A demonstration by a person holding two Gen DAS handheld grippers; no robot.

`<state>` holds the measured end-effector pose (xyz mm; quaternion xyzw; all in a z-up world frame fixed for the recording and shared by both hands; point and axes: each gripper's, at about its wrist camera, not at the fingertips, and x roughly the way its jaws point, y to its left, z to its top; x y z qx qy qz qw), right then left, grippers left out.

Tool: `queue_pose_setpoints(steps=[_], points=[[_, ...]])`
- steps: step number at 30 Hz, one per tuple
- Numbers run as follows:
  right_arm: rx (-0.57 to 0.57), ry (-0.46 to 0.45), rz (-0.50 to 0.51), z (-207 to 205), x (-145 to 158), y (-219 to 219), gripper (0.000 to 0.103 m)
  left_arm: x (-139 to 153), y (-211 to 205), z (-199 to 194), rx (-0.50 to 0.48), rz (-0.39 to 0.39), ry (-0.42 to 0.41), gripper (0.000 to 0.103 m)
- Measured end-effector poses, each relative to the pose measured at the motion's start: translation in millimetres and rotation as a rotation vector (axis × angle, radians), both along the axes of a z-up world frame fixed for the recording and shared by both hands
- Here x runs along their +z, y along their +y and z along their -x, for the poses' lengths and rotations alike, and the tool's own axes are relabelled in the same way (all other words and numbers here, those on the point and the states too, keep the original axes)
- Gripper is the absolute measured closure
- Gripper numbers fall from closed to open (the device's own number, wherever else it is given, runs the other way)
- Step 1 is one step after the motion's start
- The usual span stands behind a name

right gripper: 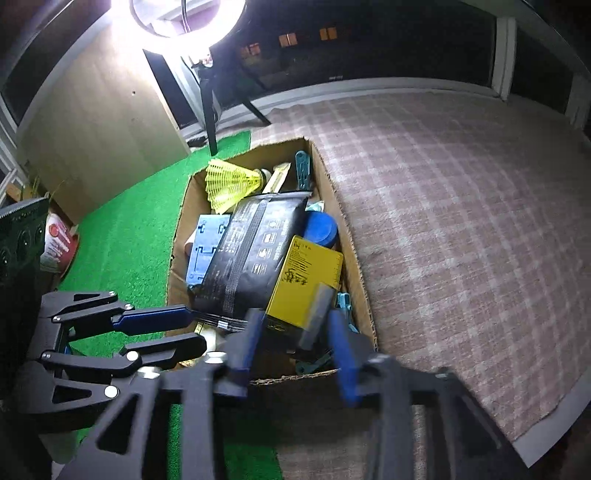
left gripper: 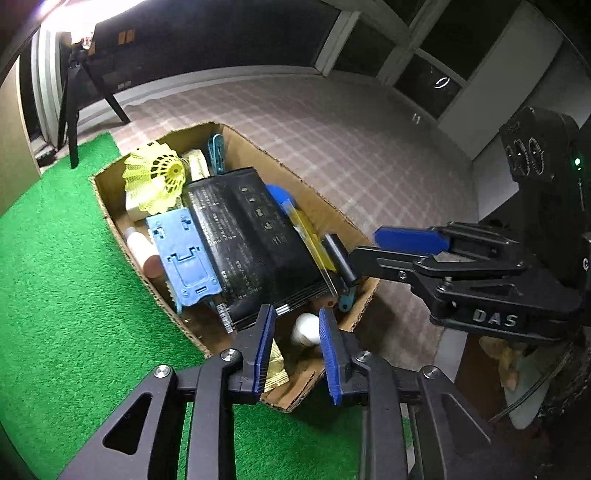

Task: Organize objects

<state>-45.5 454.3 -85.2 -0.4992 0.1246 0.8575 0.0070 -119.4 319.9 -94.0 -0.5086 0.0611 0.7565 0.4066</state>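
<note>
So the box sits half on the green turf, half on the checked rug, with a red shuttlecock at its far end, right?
Not quite: the shuttlecock is yellow, not red, as the left wrist view shows. The rest holds: the box straddles the green turf and the checked rug, and the shuttlecock lies at its far end.

A ring light [right gripper: 188, 18] on a black tripod [right gripper: 210, 107] blazes at the far left of a dark room, beside a pale wooden panel [right gripper: 99, 122]. Green artificial turf [left gripper: 55, 295] covers the floor on the left, meeting a pink-and-white checked rug [right gripper: 461, 221] on the right. White-framed windows [left gripper: 424, 44] along the far wall show night outside.
</note>
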Motion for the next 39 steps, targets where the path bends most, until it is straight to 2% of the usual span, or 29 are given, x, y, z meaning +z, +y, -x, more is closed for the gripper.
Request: queue_pose_setpoints(steps=[10, 20, 27, 30, 39], points=[[-0.004, 0.029, -0.024, -1, 14, -13, 0.049, 20, -26, -7, 0.057, 0.012, 0.056, 0.072], [0.051, 0.057, -0.015, 0, 29, -53, 0.048, 50, -80, -21, 0.171, 0.036, 0.161, 0.049], [0.115, 0.087, -0.019, 3, 40, -94, 0.041, 70, -133, -35, 0.274, 0.043, 0.224, 0.026], [0.14, 0.092, -0.011, 6, 42, -111, 0.038, 75, -151, -40, 0.319, 0.047, 0.242, 0.02], [0.229, 0.091, -0.012, 9, 41, -171, 0.037, 75, -223, -53, 0.461, 0.087, 0.252, 0.016]])
